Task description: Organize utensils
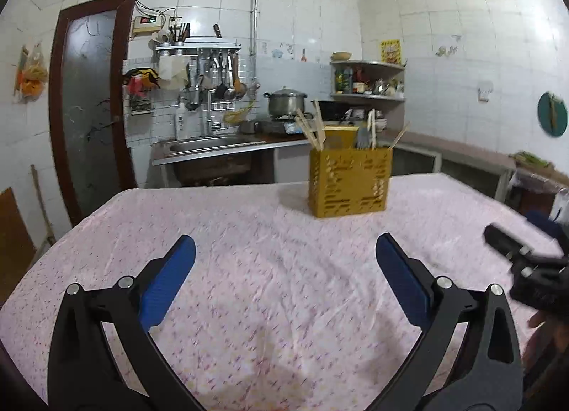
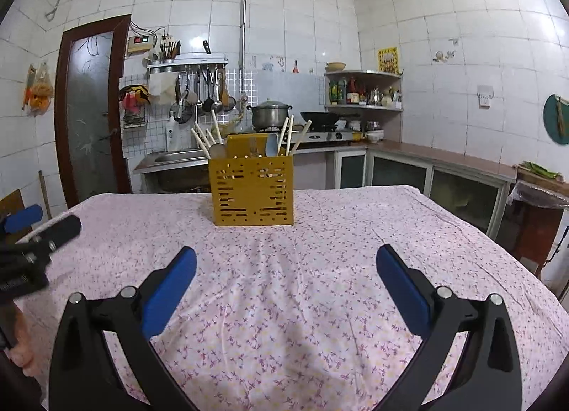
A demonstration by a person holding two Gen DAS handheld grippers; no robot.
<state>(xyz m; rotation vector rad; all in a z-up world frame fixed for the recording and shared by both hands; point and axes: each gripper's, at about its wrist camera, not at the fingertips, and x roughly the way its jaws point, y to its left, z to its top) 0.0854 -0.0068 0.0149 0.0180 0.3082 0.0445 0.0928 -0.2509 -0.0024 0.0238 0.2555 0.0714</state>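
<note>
While both grippers, left [image 1: 285, 279] and right [image 2: 286, 286], hovered with fingers spread and empty, the holder [image 2: 253, 190] stood mid-counter [image 2: 320, 268], crowded with utensils [image 2: 249, 142]. A careless reach among the leaning handles might tip it.

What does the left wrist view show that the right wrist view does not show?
Only the left wrist view shows the right hand-held gripper at its right edge. Only the right wrist view shows the left hand-held gripper at its left edge. Both share the yellow utensil holder with utensils upright in it, standing on the floral tablecloth.
</note>
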